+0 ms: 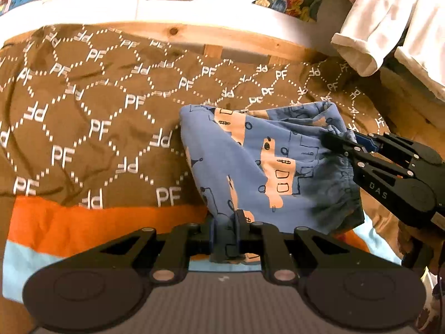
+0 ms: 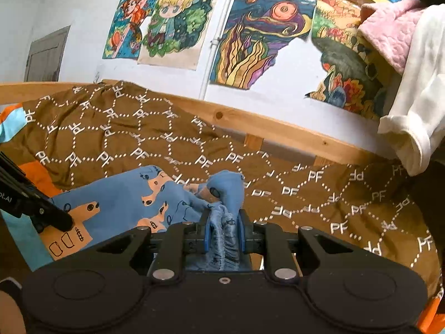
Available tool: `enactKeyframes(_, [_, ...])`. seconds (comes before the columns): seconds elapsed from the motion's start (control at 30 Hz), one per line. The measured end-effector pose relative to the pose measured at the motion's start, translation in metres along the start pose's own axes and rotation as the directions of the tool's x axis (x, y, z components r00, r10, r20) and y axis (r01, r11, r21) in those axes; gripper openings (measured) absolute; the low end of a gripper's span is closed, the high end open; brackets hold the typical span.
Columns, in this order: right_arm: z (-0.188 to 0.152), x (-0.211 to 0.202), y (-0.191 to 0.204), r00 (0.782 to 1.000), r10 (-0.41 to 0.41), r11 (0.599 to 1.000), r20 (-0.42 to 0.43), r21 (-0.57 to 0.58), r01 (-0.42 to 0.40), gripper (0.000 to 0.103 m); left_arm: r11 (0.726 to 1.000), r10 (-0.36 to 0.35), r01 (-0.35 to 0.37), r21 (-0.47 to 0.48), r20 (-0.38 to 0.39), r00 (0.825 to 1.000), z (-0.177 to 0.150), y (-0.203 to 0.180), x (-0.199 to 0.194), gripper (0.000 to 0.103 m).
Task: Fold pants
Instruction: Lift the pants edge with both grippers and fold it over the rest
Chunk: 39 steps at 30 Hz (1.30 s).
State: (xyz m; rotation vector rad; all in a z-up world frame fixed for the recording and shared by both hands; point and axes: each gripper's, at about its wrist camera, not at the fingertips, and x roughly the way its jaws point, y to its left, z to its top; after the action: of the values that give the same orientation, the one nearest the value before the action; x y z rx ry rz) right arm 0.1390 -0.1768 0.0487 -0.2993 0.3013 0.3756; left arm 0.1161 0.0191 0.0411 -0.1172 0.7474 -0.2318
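Observation:
The blue pants (image 1: pixel 261 164) with peach patches are held above the brown "PF" bedspread (image 1: pixel 83 111). My left gripper (image 1: pixel 225 231) is shut on a fold of the pants at their near lower edge. My right gripper (image 1: pixel 338 139) enters from the right and is shut on the gathered elastic waistband. In the right wrist view the right gripper (image 2: pixel 224 231) pinches the bunched waistband, the pants (image 2: pixel 133 197) spread out to the left, and the left gripper (image 2: pixel 59 221) grips them at the left edge.
A wooden bed rail (image 1: pixel 222 39) runs along the far side, with a wall of drawings (image 2: pixel 250 39) behind. White and pink cloths (image 2: pixel 411 83) hang at the right. An orange and light-blue band (image 1: pixel 83 222) edges the near bedspread.

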Motion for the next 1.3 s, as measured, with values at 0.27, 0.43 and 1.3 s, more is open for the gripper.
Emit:
enactKeyframes(0.27, [0.027, 0.011, -0.009, 0.998, -0.017, 0.999, 0.055, -0.037, 0.019, 0.019, 0.998, 0.016, -0.021, 0.062, 0.076, 0.997, 0.036, -0.007, 0.001, 0.015])
enactKeyframes(0.43, [0.050, 0.028, -0.021, 0.996, -0.031, 0.998, 0.088, -0.050, 0.035, 0.019, 0.994, 0.029, -0.042, 0.098, 0.133, 0.991, 0.059, -0.011, 0.005, 0.015])
enactKeyframes(1.3, [0.026, 0.157, -0.064, 0.985, 0.000, 0.999, -0.171, 0.050, 0.008, 0.035, 0.998, 0.068, -0.068, -0.013, 0.011, 0.998, 0.068, 0.040, 0.104, 0.027])
